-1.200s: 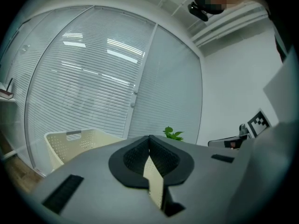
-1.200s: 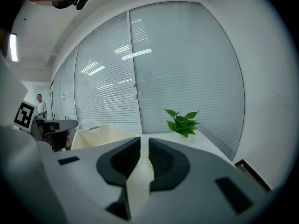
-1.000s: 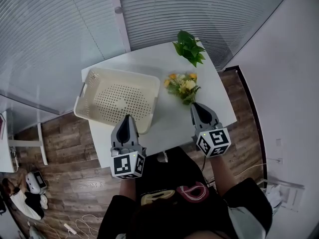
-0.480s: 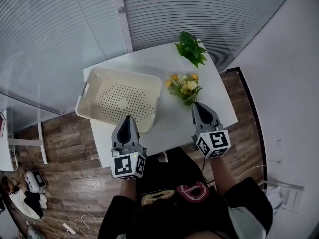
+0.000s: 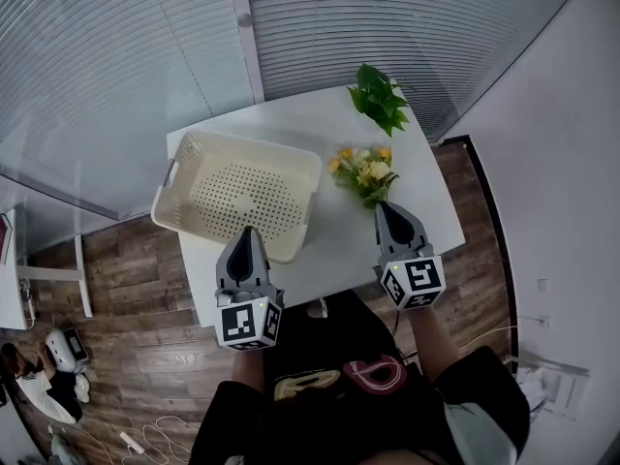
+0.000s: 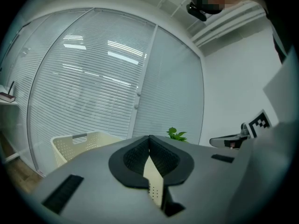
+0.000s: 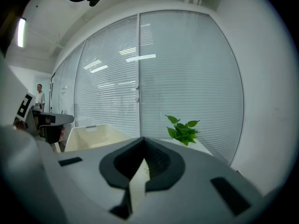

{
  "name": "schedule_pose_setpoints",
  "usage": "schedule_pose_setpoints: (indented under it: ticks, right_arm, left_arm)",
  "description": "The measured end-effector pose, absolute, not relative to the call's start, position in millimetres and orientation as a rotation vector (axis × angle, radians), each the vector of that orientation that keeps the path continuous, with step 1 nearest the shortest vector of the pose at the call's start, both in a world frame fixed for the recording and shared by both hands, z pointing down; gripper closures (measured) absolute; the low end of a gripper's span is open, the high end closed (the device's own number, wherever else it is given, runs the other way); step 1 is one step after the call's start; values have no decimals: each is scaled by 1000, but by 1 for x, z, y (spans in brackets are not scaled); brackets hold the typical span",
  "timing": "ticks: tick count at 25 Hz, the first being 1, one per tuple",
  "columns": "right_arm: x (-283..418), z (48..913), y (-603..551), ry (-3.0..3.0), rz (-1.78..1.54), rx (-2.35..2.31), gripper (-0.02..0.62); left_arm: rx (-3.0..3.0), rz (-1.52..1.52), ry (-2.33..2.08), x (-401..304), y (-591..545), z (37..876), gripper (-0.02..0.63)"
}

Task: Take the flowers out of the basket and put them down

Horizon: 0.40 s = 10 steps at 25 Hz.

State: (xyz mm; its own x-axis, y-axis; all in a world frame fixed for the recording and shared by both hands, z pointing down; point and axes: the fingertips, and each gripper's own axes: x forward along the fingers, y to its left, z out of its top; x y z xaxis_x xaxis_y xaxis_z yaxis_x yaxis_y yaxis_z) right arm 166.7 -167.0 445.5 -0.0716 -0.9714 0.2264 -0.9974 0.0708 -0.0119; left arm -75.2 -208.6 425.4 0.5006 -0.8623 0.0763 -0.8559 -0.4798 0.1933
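Head view: the flowers [image 5: 363, 172] lie on the table [image 5: 344, 245], outside the basket [image 5: 254, 144], just ahead of my right gripper [image 5: 384, 204], stems toward it. Right gripper and left gripper [image 5: 248, 231] are both clenched, empty; the right is nearer.

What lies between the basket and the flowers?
Nothing: in the head view a bare strip of white table separates the basket from the flowers, which lie apart.
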Motion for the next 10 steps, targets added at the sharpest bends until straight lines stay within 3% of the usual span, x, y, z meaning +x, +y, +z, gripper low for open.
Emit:
schedule_pose_setpoints:
  ticks: [10]
  right_arm:
    - [160, 450, -175, -2166, 234, 1997, 588]
  left_arm:
    - [2535, -36, -1473, -78, -216, 427, 589]
